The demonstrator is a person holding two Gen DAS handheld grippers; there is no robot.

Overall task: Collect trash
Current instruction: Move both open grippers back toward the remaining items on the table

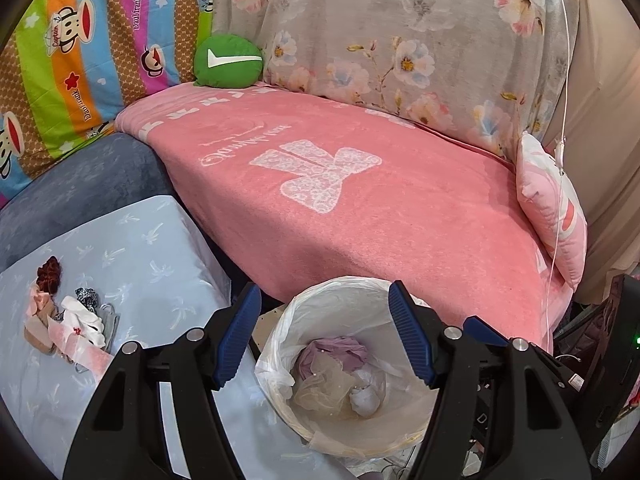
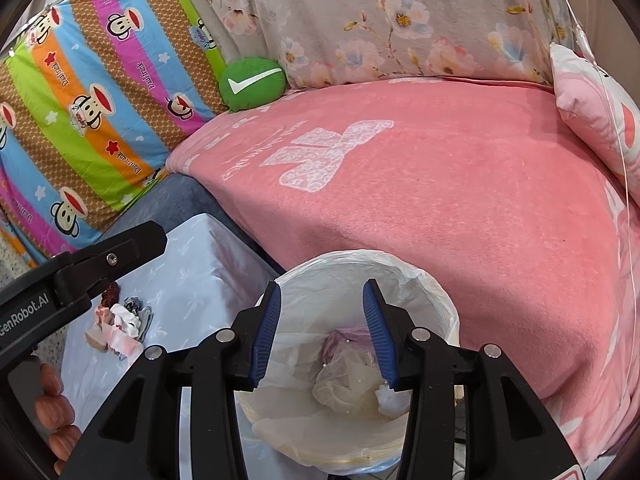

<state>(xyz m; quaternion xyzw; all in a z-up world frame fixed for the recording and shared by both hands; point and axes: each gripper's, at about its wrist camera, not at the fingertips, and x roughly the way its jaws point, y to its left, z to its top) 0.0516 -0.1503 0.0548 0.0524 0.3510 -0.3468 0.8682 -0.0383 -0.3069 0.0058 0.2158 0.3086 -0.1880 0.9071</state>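
A: Both sets of jaws are standing apart and empty, the left gripper [image 1: 324,336] and right gripper [image 2: 322,332] hovering over the bin [image 1: 420,412].

B: Drop looks done. The trash pile [image 1: 72,320] is lying left of the jaws on the bench [image 1: 160,248]; next comes reaching there.

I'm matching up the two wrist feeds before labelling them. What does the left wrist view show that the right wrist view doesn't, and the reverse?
Only the left wrist view shows dark equipment with a green light at the right edge.

Only the right wrist view shows the left gripper's black body from outside and the fingers of the hand gripping it.

Both show the lined trash bin with crumpled trash inside, open empty jaws over it, the small pile of trash on the pale blue cloth, the pink blanket and green check-mark cushion.
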